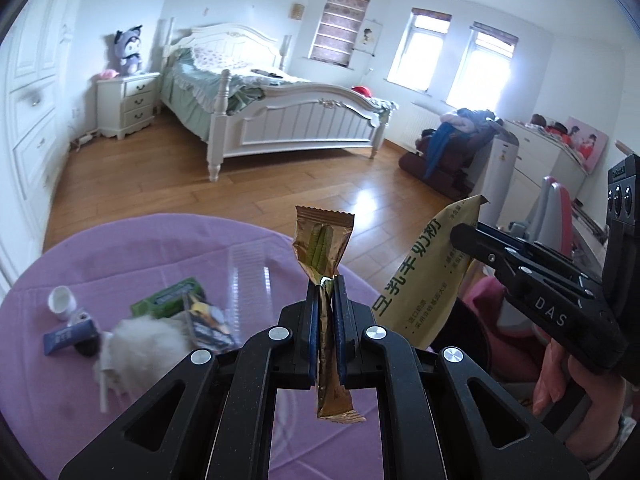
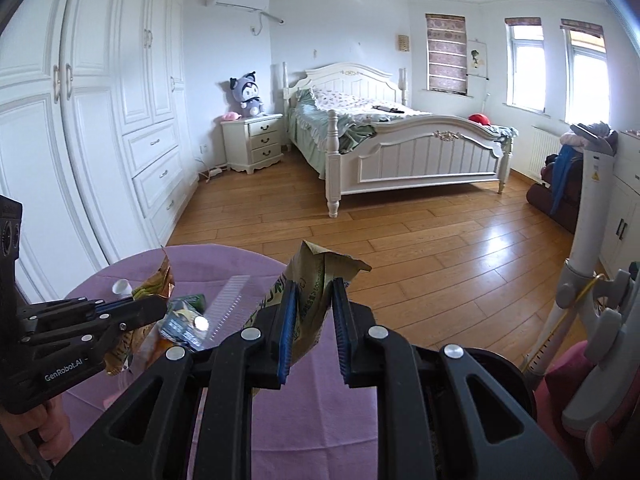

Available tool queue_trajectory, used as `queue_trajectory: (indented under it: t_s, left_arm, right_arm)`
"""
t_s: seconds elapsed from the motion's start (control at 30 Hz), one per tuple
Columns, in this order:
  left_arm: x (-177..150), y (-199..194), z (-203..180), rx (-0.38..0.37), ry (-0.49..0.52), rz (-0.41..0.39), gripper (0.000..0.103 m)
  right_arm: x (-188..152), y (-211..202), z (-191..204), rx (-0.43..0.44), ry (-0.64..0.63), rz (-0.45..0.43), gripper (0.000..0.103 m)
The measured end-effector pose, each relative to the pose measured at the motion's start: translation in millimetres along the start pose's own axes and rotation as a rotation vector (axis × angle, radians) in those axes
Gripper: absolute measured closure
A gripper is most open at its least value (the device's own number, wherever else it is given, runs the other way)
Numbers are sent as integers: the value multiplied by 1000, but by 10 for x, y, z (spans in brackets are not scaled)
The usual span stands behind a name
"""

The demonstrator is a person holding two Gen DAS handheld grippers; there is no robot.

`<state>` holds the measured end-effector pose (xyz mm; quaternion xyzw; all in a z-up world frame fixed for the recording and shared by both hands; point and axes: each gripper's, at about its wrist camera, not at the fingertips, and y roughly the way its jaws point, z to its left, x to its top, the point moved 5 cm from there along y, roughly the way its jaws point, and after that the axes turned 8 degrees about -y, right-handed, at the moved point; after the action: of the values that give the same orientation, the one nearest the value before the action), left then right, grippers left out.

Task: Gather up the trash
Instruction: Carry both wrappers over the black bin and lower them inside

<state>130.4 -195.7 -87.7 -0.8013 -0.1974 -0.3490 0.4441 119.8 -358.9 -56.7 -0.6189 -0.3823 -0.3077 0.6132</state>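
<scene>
My left gripper (image 1: 328, 280) is shut on a gold snack wrapper (image 1: 322, 242) and holds it upright above the purple round table (image 1: 140, 240). My right gripper (image 2: 314, 286) holds a beige milk-powder pouch (image 2: 310, 304) between its blue pads; the pouch bends across the gap. In the left wrist view the right gripper (image 1: 460, 234) and pouch (image 1: 424, 280) are to the right. In the right wrist view the left gripper (image 2: 156, 304) and gold wrapper (image 2: 156, 284) are at the left. More trash lies on the table: a green packet (image 1: 170, 302), a crumpled tissue (image 1: 140, 344), a white cap (image 1: 62, 302).
A clear plastic tray (image 1: 248, 272) and a dark blue packet (image 1: 66, 338) also lie on the table. A dark round bin (image 2: 480, 376) sits low between table and a pink chair (image 2: 580, 380). Beyond are wooden floor, a white bed (image 2: 400, 148) and wardrobes (image 2: 80, 120).
</scene>
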Motion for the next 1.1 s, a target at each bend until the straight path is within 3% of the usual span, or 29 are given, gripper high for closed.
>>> queue_trajectory:
  t_s: [0.33, 0.57, 1.1]
  left_arm:
    - [-278, 807, -776, -90, 29, 124, 95]
    - [-455, 1214, -1109, -120, 57, 195, 95]
    - [-790, 1688, -1594, -157, 109, 286, 95]
  right_arm:
    - [-629, 124, -807, -139, 57, 98, 85]
    - [-1035, 200, -1051, -168, 93, 154, 85]
    - [-1498, 299, -1448, -213, 163, 218, 85]
